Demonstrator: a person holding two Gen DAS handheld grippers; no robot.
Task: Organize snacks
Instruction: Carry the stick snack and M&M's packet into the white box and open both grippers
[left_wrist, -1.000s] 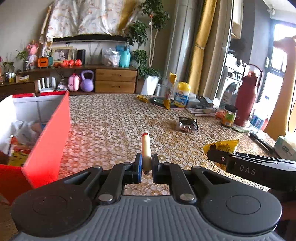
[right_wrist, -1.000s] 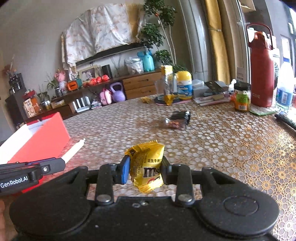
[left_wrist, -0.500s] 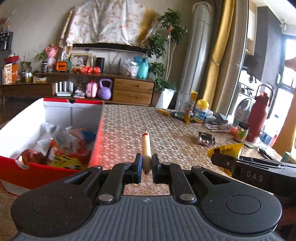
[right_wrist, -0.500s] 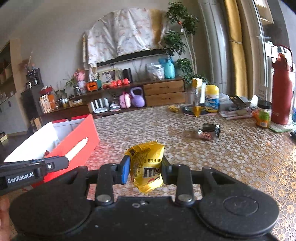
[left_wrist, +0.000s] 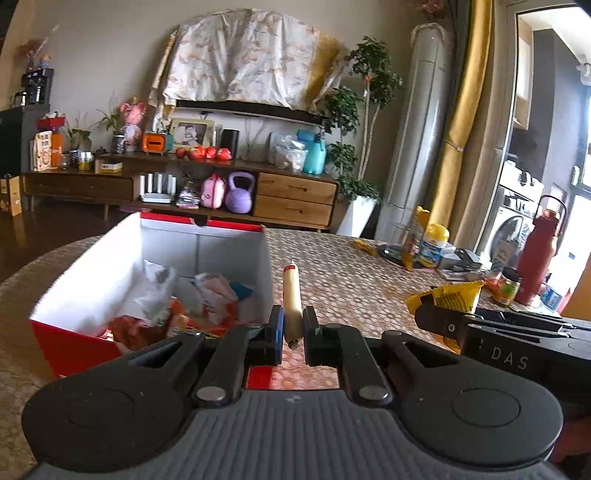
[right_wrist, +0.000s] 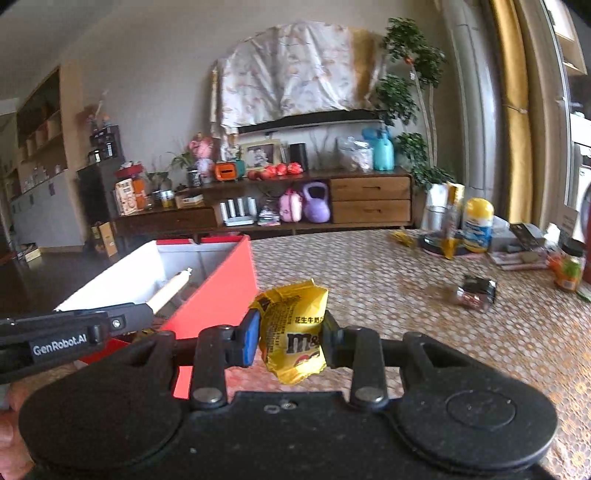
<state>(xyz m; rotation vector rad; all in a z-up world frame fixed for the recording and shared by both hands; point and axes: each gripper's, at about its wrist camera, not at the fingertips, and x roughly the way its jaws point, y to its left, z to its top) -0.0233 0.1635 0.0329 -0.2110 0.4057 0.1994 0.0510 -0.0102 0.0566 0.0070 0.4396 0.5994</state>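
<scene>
Wooden sideboard (left_wrist: 184, 184); gold curtains (left_wrist: 458, 122)

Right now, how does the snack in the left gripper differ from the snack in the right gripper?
The sausage stick in the left gripper is a thin, pale, smooth tube; the M&M's packet in the right gripper is a wide, yellow, crinkled pouch with print. The sausage stick points straight forward along the fingers; the M&M's packet stands crosswise between them. Both are clamped and held in the air near the red box.

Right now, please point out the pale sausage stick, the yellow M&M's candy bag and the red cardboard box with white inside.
pale sausage stick (left_wrist: 291, 295), left wrist view, middle of its casing.
yellow M&M's candy bag (right_wrist: 295, 332), right wrist view, printed front.
red cardboard box with white inside (left_wrist: 199, 242), left wrist view, far inner wall.
</scene>
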